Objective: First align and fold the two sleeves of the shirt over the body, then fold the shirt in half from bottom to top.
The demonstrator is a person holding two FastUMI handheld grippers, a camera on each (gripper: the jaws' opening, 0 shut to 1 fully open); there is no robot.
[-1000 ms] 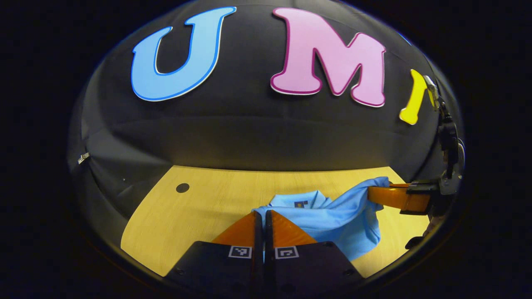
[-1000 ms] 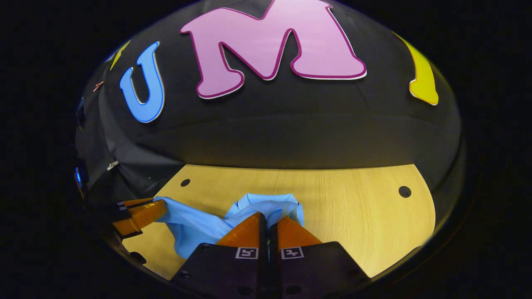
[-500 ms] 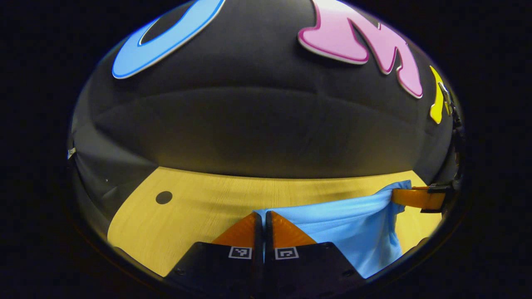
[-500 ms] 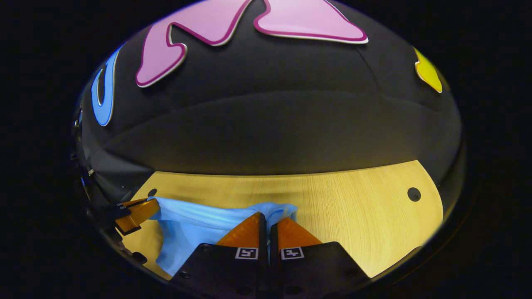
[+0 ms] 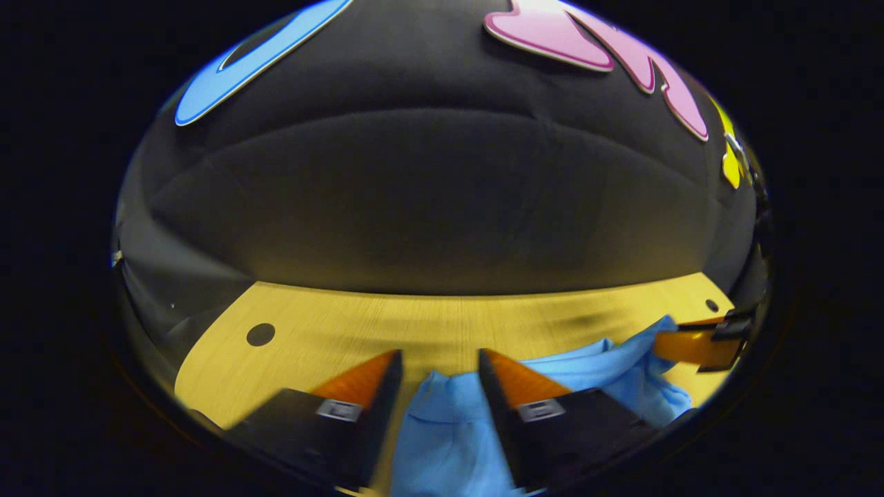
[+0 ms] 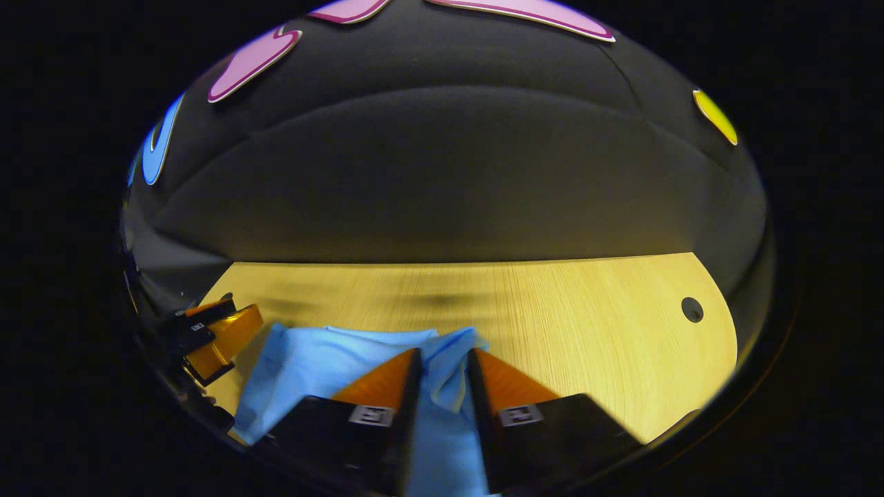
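The blue shirt (image 5: 442, 428) is spread on the wooden table (image 5: 331, 331). The fingers of the left gripper (image 5: 434, 364) are held apart over the shirt, with cloth seen between them. The right gripper (image 6: 442, 362) is also parted above the shirt, nothing being clamped.

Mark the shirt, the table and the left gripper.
shirt (image 6: 324, 362): right gripper view, flat cloth left of the fingers.
table (image 6: 587, 331): right gripper view, bare top.
left gripper (image 5: 434, 362): left gripper view, midway between fingertips.

place: recording booth | evidence: black cloth wall (image 5: 428, 193), wooden table (image 6: 552, 324) (drilled holes)
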